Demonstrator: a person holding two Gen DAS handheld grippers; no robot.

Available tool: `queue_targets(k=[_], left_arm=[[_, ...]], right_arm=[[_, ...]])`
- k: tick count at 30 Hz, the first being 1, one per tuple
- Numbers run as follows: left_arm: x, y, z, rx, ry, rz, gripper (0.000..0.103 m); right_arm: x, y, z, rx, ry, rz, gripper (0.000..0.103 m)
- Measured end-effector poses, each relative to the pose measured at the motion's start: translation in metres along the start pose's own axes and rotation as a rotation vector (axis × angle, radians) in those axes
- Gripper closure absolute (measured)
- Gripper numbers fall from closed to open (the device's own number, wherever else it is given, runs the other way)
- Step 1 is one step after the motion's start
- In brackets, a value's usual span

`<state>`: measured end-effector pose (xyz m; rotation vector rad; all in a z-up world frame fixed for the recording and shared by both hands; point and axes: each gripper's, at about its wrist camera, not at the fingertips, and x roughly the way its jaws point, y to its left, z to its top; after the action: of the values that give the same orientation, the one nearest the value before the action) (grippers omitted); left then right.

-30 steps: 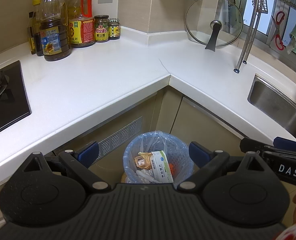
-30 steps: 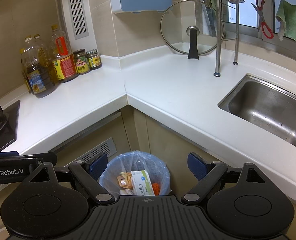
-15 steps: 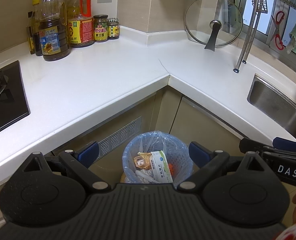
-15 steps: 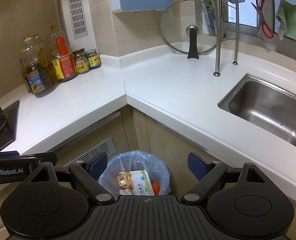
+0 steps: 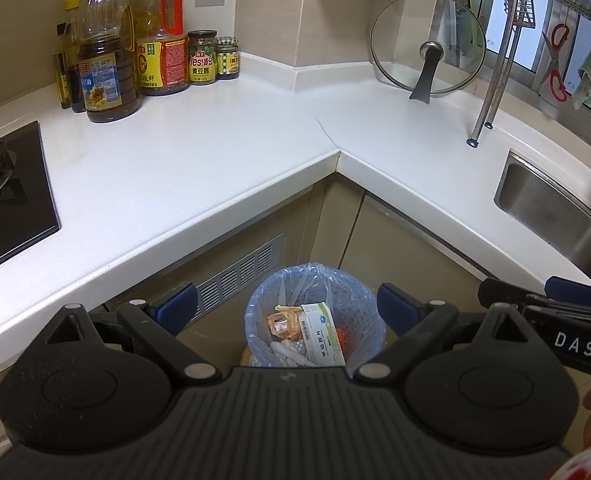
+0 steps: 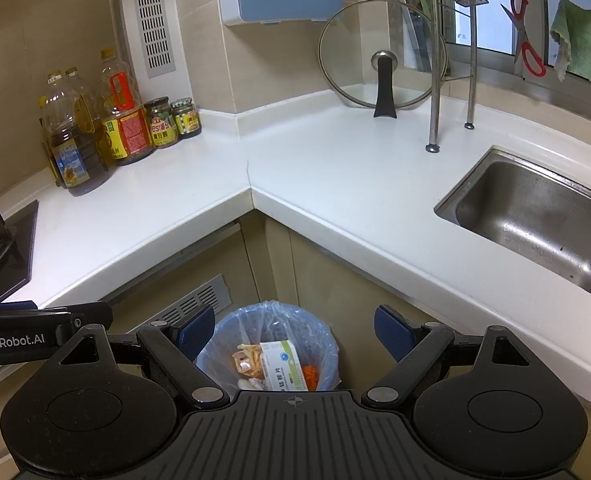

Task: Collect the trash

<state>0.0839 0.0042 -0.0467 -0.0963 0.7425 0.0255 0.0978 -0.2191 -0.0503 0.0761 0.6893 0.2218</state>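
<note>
A trash bin (image 5: pixel 359 296) lined with a blue plastic bag stands on the floor under the corner of the white counter; it also shows in the right wrist view (image 6: pixel 319 332). Inside lie a white and green medicine box (image 5: pixel 321 334), an orange wrapper (image 5: pixel 281 322) and other scraps; the box (image 6: pixel 283 364) shows in the right view too. My left gripper (image 5: pixel 285 306) is open and empty above the bin. My right gripper (image 6: pixel 293 330) is open and empty above the bin, to the right of the left one.
The white L-shaped counter (image 5: pixel 215 152) carries oil bottles (image 5: pixel 107 76) and jars (image 5: pixel 203 58) at the back left, a glass lid (image 5: pixel 427 44) at the back, a rack leg (image 5: pixel 481 120), a steel sink (image 6: pixel 543 216) at the right and a gas stove (image 5: pixel 3 192) at the left.
</note>
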Motion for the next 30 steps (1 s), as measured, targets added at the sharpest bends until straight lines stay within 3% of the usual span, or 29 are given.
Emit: queue_targets(k=[30], left_arm=[[0.0043,-0.0021,0.0027,-0.008,0.004,-0.001,0.007]], right_arm=[[0.0014,-0.0002,0.0023,-0.002,0.001,0.000,0.016]])
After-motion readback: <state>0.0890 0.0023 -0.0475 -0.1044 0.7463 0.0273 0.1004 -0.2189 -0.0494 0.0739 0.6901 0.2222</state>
